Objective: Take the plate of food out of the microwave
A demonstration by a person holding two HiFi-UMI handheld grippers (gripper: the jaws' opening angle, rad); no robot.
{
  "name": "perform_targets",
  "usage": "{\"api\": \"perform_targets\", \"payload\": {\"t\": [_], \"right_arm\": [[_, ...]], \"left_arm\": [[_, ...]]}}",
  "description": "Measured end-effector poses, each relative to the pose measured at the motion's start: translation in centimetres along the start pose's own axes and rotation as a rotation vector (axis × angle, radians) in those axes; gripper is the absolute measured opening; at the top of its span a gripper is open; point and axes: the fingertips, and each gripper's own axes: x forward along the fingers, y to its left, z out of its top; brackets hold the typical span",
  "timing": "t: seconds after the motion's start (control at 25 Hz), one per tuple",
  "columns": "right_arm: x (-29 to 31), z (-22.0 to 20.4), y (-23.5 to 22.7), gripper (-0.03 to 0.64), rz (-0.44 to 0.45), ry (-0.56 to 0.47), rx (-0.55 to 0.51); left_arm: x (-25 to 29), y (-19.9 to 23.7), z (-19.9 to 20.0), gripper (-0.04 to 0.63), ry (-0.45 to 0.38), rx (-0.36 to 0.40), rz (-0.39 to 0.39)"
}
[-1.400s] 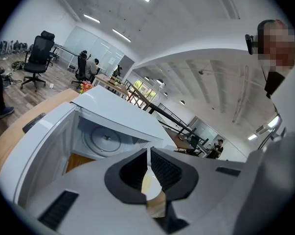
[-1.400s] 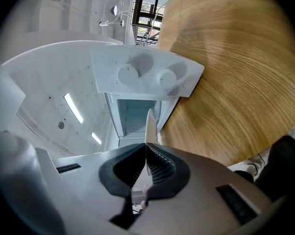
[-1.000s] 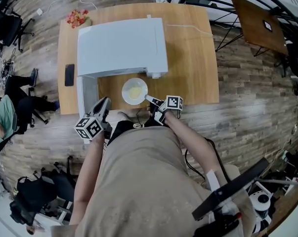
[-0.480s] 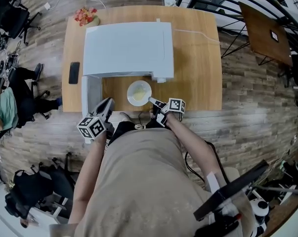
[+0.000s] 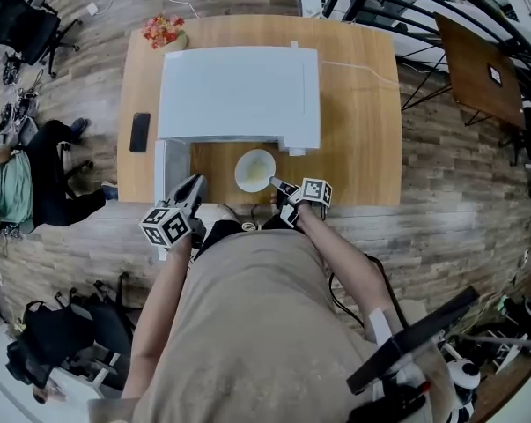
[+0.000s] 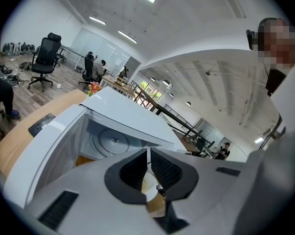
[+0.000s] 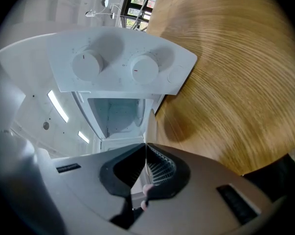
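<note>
The left gripper (image 5: 193, 186) hangs beside the open microwave door (image 5: 162, 170), jaws pressed together on nothing. The plate of food (image 5: 254, 170) is already out of the microwave (image 5: 239, 91), over the table (image 5: 353, 148), its rim pinched by the right gripper (image 5: 276, 183). Likely only release remains.

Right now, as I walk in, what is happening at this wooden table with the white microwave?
A person holds a gripper in each hand. The right gripper is shut on the rim of the round white plate of pale yellow food, already outside the white box-shaped microwave, just before its opening, over the light wooden table. Whether the plate rests on the table I cannot tell. The microwave door stands open. The left gripper, shut and empty, is beside that door.
</note>
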Motion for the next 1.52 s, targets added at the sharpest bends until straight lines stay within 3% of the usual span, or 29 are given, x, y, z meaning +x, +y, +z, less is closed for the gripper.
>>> {"api": "perform_targets", "payload": {"t": [0.28, 0.8, 1.08, 1.32, 1.48, 1.52], "right_arm": [[1.0, -0.2, -0.8, 0.017, -0.061, 0.015, -0.011], [2.1, 0.3, -4.7, 0.018, -0.26, 0.002, -0.018], [2.3, 0.7, -7.8, 0.018, -0.435, -0.004, -0.006], [2.5, 1.5, -8.6, 0.023, -0.526, 0.017, -0.098], [3.2, 2.2, -7.5, 0.28, -0.544, 0.022, -0.28], [3.3, 2.3, -7.2, 0.302, -0.543, 0.021, -0.304]], "left_arm": [[0.1, 0.9, 0.8, 0.008, -0.012, -0.003, -0.009], [-0.3, 1.9, 0.8, 0.008, 0.02, -0.007, -0.054], [-0.4, 1.4, 0.1, 0.008, 0.043, 0.006, -0.079], [-0.2, 0.8, -0.3, 0.008, 0.062, 0.013, -0.095], [0.0, 0.5, -0.4, 0.008, 0.064, 0.011, -0.107], [0.0, 0.4, -0.5, 0.008, 0.064, 0.011, -0.109]]}}
